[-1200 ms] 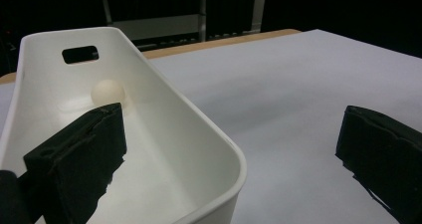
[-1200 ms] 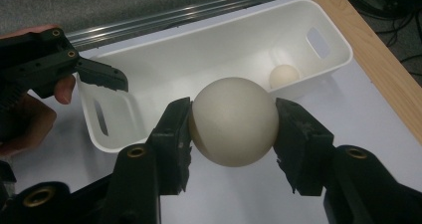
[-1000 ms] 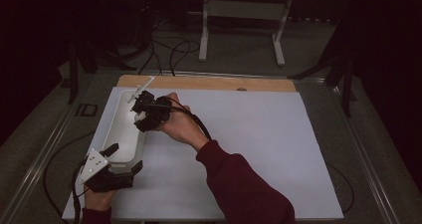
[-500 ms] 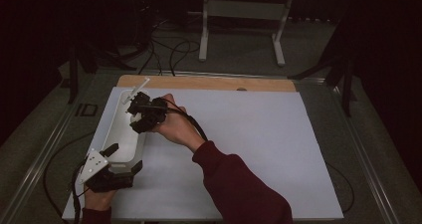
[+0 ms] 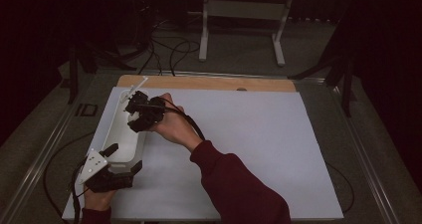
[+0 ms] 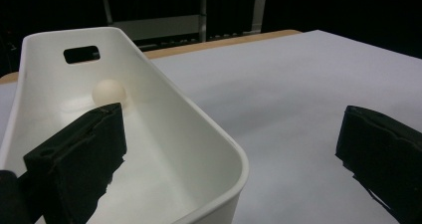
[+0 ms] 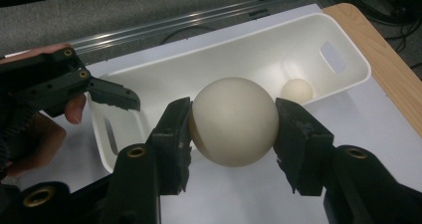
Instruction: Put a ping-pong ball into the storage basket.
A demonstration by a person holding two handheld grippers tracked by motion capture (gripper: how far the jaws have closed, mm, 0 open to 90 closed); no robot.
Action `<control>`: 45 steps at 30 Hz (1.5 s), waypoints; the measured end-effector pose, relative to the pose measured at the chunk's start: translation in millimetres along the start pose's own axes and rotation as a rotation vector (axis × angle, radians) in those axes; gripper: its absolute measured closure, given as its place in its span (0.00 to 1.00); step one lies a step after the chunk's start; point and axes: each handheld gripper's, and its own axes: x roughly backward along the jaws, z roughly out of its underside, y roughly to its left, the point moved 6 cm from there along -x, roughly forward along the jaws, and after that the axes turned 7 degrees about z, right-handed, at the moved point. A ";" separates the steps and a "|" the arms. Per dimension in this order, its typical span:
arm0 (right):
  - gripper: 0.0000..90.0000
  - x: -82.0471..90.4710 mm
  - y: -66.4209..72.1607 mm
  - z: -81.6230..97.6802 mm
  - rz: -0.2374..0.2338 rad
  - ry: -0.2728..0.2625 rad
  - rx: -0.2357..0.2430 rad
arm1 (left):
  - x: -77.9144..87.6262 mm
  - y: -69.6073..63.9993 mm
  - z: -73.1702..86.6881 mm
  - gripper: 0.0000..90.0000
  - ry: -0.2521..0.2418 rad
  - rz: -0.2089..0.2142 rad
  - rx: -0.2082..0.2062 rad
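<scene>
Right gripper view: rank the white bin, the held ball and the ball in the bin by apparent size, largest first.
1. white bin
2. held ball
3. ball in the bin
The held ball sits nearer the camera, so the balls' true sizes may match.

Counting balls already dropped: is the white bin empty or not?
Not empty. One small ball lies inside the white bin near its handle-slot end; the right gripper holds another ball.

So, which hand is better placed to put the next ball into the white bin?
The right. Its claw is shut on a ball just above the bin, where another ball lies. The left claw is open at the bin's near end.
</scene>
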 end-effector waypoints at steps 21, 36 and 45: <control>0.56 -5.6 2.6 -5.2 0.000 -0.016 -0.025 | -0.6 -0.1 -0.3 0.00 0.001 0.001 -0.002; 0.56 -10.4 4.3 -6.8 -0.011 -0.012 -0.030 | -0.3 -0.2 -0.4 0.00 -0.002 0.002 0.001; 0.56 -14.8 9.2 -10.1 -0.016 -0.012 -0.029 | 0.1 -0.4 -0.6 0.00 -0.004 0.002 0.002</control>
